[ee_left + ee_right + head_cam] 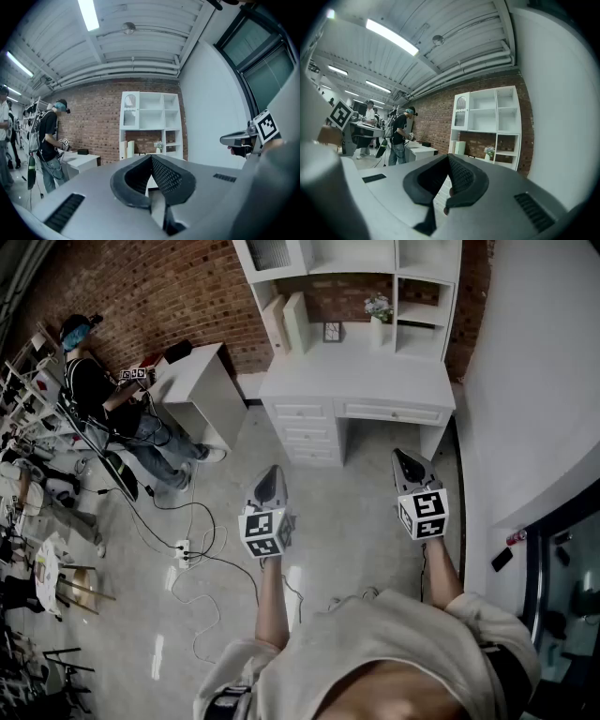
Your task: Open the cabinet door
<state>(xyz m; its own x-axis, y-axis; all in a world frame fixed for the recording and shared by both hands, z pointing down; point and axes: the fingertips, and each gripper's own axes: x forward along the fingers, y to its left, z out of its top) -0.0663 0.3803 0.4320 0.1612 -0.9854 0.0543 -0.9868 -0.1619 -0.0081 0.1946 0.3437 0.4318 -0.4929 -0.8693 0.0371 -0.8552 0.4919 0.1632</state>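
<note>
Facing the far cabinet door point(130, 112), left tool point(271, 472) and right tool point(406, 458) are together, empty; it seems light, rigid; grip its free edge.

Fig. Workshop surroundings: brick wall point(178, 296), grey floor point(347, 531) and a second person point(108, 399).
The person, wearing a head-mounted device, stands at the far left beside a white side table point(202, 381) set against the brick wall. A power strip point(182, 549) lies on the floor with loose cables point(211, 606) trailing from it. A vase of flowers point(378, 315) and a small clock point(332, 331) stand near each other. A ceiling tube lamp point(88, 14) is lit.
</note>
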